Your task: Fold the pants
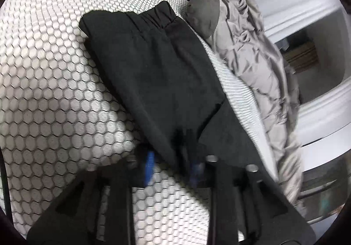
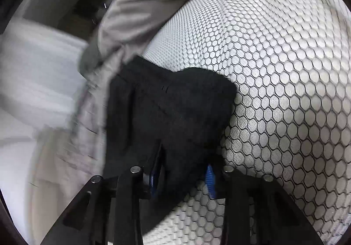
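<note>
The black pants (image 1: 153, 65) lie folded on the white honeycomb-patterned surface (image 1: 54, 91), with the elastic waistband at the far end. Their near edge bunches between the blue pads of my left gripper (image 1: 173, 166), which is shut on it. In the right wrist view the same black pants (image 2: 171, 109) run down into my right gripper (image 2: 182, 179). The cloth fills the gap between its blue pads (image 2: 210, 179), so this gripper is shut on the pants as well. The part of the cloth inside each pair of jaws is hidden.
A crumpled grey garment (image 1: 248, 47) lies along the right side of the pants and shows again as grey cloth (image 2: 140, 8) at the top left. Beyond it are white furniture (image 1: 318, 109) and a dark opening. The honeycomb surface (image 2: 285, 91) spreads to the right.
</note>
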{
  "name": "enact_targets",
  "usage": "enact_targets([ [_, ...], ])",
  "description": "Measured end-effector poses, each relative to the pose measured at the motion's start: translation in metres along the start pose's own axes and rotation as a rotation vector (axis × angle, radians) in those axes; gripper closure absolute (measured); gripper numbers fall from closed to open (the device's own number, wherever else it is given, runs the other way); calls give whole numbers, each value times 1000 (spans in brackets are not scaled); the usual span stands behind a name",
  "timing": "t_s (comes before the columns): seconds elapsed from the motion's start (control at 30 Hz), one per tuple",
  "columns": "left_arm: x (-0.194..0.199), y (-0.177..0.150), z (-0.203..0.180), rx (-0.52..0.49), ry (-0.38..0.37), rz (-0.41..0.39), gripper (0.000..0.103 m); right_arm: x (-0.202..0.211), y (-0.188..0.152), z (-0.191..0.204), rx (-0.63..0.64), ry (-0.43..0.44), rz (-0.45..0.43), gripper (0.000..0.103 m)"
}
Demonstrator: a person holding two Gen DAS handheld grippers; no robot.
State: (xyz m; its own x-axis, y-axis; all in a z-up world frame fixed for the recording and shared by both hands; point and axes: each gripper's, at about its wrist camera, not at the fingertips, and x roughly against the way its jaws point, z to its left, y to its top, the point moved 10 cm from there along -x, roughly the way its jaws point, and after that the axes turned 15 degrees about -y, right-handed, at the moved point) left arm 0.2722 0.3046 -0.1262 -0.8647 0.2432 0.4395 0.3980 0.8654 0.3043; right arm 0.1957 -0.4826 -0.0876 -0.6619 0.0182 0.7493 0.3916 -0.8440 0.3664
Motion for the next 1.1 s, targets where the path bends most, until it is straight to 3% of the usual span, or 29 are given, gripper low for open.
enact_targets([
  [0.13, -13, 10, 2, 5, 21, -19, 73, 11, 9, -2, -20, 23, -32, 59],
  [0.17, -16, 13, 3, -6, 40, -29, 82, 9, 10, -3, -29, 25, -29, 59],
  [0.27, -17, 18, 2, -21, 63, -63, 97, -1, 13, -6, -66, 42, -20, 59],
  [0.47, 13, 15, -9, -131, 88, -87, 99, 5, 6, 14, 42, -12, -79, 87],
  [0.63, 59, 4, 7, -161, 100, -79, 96, 36, -30, 2, 78, -15, -60, 91],
  [0.67, 63, 4, 12, -174, 122, -67, 89, 41, -37, -1, 95, -15, -59, 91],
  [0.73, 70, 6, 20, -177, 164, -61, 76, 40, -44, -17, 132, -68, -44, 81],
  [0.8, 85, 14, 22, -167, 199, -117, 58, 45, -36, -23, 108, -60, -55, 69],
  [0.87, 98, 24, 17, -181, 199, -188, 27, 64, -18, -30, 43, -82, -131, 57],
  [0.97, 109, 33, 0, -223, 178, -222, 10, 90, 10, -19, 110, -166, -274, 50],
  [1.07, 100, 37, -19, -276, 163, -195, 1, 91, 22, 9, 257, -219, -316, 11],
  [1.1, 93, 37, -25, -286, 158, -173, 1, 83, 22, 24, 322, -216, -306, 8],
])
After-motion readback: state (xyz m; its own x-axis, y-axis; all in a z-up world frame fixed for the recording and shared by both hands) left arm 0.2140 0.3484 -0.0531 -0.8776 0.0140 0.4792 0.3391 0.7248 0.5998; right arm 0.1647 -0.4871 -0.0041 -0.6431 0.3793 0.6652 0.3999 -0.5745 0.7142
